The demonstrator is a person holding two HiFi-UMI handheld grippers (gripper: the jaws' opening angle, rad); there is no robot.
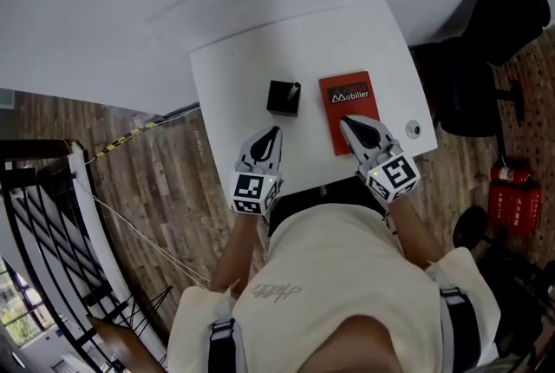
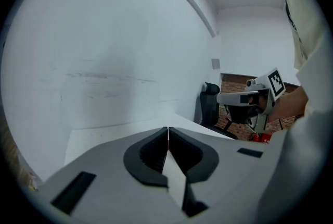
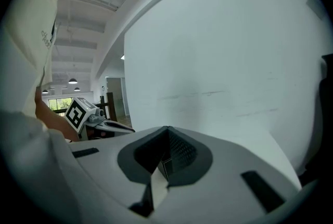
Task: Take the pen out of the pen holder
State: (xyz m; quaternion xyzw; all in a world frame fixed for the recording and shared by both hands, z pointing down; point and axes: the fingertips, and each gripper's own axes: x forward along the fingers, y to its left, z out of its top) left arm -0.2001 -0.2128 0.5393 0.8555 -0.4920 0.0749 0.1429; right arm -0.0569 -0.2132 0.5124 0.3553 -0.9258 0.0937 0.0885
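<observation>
In the head view a small black pen holder [image 1: 282,99] stands near the middle of the white table [image 1: 234,76], with a dark pen [image 1: 294,90] sticking out at its right corner. My left gripper [image 1: 275,131] hovers just in front of the holder, jaws shut and empty. My right gripper [image 1: 346,121] is shut too, with its tips over the lower part of a red book [image 1: 347,98]. In each gripper view the jaws meet with nothing between them: left gripper [image 2: 168,129], right gripper [image 3: 167,129]. Neither gripper view shows the holder.
A small round object [image 1: 413,129] lies near the table's right edge. A black office chair [image 1: 486,50] stands to the right, with a red fire extinguisher [image 1: 513,193] on the wooden floor. A black railing [image 1: 43,215] runs at the left. A white wall is behind the table.
</observation>
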